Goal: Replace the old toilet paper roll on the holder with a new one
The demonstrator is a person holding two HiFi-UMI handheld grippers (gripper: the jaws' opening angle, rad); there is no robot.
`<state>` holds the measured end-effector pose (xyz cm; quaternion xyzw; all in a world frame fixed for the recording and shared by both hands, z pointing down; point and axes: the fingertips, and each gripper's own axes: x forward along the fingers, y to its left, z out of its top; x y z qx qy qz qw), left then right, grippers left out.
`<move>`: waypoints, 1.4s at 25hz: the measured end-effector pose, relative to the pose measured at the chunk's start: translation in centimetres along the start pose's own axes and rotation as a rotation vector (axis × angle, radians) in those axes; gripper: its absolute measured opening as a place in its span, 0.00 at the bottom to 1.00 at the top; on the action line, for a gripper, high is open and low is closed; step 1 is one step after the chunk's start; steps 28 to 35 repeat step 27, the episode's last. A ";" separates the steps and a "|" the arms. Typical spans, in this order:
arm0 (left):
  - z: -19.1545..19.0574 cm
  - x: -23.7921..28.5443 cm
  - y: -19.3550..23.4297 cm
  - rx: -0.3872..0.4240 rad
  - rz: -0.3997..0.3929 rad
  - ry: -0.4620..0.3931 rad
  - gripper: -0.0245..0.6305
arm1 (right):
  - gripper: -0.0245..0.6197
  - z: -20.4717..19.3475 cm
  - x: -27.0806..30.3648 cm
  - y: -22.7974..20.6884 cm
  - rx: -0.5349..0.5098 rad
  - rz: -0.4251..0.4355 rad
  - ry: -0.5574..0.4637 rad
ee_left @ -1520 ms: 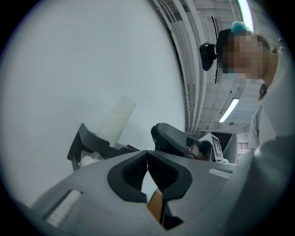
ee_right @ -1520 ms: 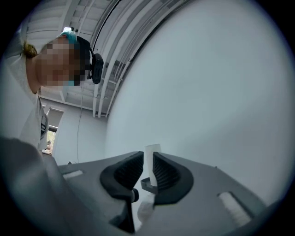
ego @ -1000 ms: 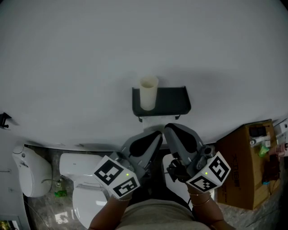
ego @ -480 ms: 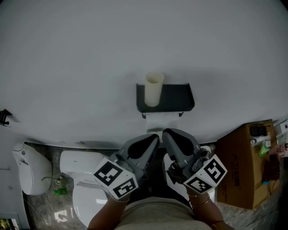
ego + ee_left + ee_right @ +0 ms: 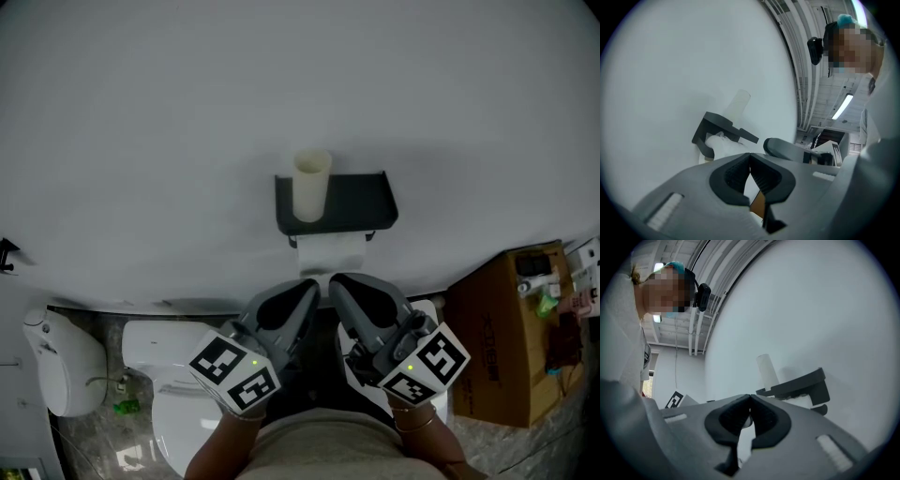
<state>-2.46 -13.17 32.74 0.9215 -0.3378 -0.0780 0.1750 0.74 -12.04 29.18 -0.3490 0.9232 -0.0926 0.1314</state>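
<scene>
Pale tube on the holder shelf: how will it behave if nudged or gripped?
The pale tube stands upright, tall and narrow, near one end of the shelf, so a sideways nudge would probably tip it and let it roll off. Its open top suggests a hollow, light thing; a hard squeeze could crush it.

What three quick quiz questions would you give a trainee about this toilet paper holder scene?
1. True or false: the pale tube lies flat on the holder's shelf.
2. What hangs under that shelf?
3. Fill in: the left hand-held gripper and the right hand-held gripper both have their jaws ____.
Key: 1 false, it stands upright. 2 a white paper roll. 3 shut.
</scene>
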 end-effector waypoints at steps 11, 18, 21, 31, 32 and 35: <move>0.3 0.1 0.1 -0.003 -0.016 -0.001 0.05 | 0.04 0.0 0.5 -0.6 -0.006 -0.012 0.008; 0.9 -0.1 0.4 0.010 -0.014 -0.003 0.05 | 0.04 0.0 0.6 -0.8 -0.017 -0.004 0.023; 0.8 0.0 0.3 -0.005 -0.030 -0.008 0.05 | 0.04 -0.3 0.8 -0.8 -0.044 0.004 0.055; 0.6 0.1 0.4 -0.031 -0.040 -0.016 0.05 | 0.04 -0.7 1.2 -0.7 -0.108 0.013 0.100; 0.6 0.1 0.4 -0.031 -0.040 -0.016 0.05 | 0.04 -0.7 1.2 -0.7 -0.108 0.013 0.100; 0.6 0.1 0.4 -0.031 -0.040 -0.016 0.05 | 0.04 -0.7 1.2 -0.7 -0.108 0.013 0.100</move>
